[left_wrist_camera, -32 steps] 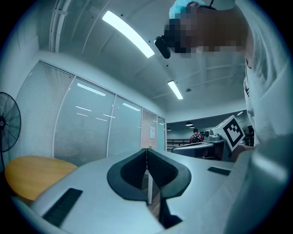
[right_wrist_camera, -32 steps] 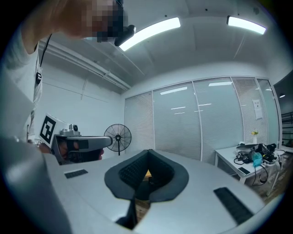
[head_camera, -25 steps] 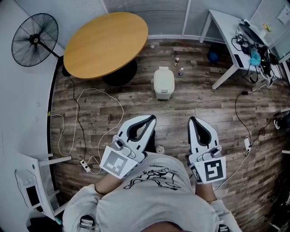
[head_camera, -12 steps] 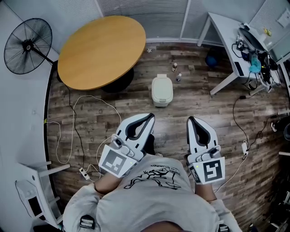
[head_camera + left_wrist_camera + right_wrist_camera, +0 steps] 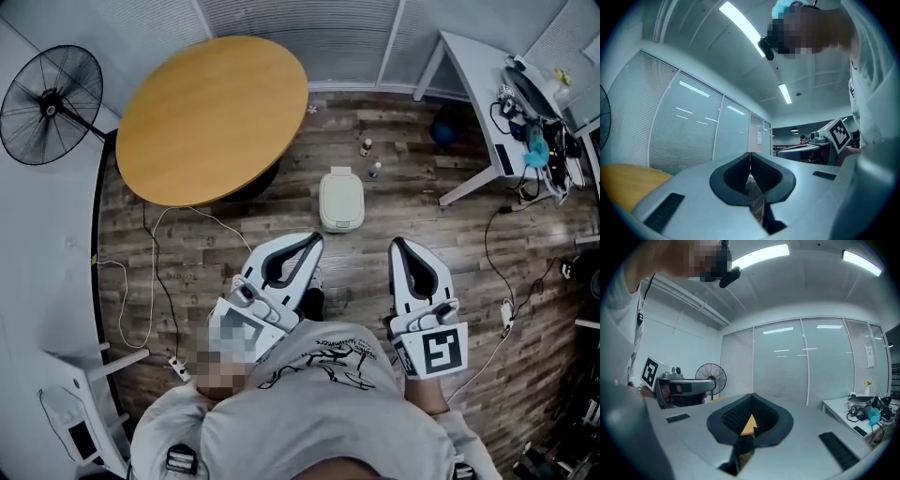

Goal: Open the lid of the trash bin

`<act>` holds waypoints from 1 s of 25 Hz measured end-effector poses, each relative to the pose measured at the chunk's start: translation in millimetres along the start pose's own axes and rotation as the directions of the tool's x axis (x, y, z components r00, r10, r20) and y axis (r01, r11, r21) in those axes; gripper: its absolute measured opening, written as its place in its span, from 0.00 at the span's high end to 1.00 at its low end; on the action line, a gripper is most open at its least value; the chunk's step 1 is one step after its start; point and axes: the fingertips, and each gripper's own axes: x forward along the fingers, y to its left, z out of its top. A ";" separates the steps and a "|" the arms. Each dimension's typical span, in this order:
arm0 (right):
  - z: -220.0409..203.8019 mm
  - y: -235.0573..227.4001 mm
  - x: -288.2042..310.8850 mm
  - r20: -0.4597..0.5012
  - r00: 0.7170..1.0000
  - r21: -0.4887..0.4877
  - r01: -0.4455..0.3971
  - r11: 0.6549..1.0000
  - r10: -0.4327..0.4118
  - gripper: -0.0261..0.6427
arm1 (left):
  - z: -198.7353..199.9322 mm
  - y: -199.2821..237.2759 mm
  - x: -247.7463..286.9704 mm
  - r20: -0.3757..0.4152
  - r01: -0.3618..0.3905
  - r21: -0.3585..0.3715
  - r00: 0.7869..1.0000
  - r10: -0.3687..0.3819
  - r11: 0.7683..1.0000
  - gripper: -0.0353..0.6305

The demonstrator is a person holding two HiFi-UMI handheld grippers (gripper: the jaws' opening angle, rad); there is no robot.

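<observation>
Fan (image 5: 45, 105) far left. Left tongs (image 5: 313, 244) pressed together, nothing in them, held close to the person's chest. Trash bin (image 5: 341, 225) stands on the wood floor (image 5: 422, 225) ahead, lid (image 5: 342, 193) down, well apart from both tongs. Right tongs (image 5: 399, 247) pressed together too, empty.

— Where's the trash bin (image 5: 341, 200)?
— On the wooden floor (image 5: 422, 225), lid down, near the round table (image 5: 214, 117).
— And the claws?
— Left claw (image 5: 313, 243) and right claw (image 5: 397, 246) point toward it from the person's chest, both well apart from it.
</observation>
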 end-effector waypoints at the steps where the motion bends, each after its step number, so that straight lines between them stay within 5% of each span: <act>1: 1.0 -1.6 7.9 -0.002 1.000 0.000 -0.001 1.000 0.001 0.95 | 0.3 7.3 3.7 -0.001 0.000 0.000 1.000 0.000 1.000 0.92; 13: 5.1 -21.0 89.3 -0.005 1.000 -0.006 -0.013 1.000 0.013 0.95 | -0.8 80.5 40.4 -0.004 -0.011 -0.005 1.000 0.011 1.000 0.92; 25: 1.8 -37.1 122.7 -0.015 1.000 0.002 -0.008 1.000 0.008 0.95 | -4.7 105.2 66.5 -0.011 0.008 -0.009 1.000 -0.008 1.000 0.92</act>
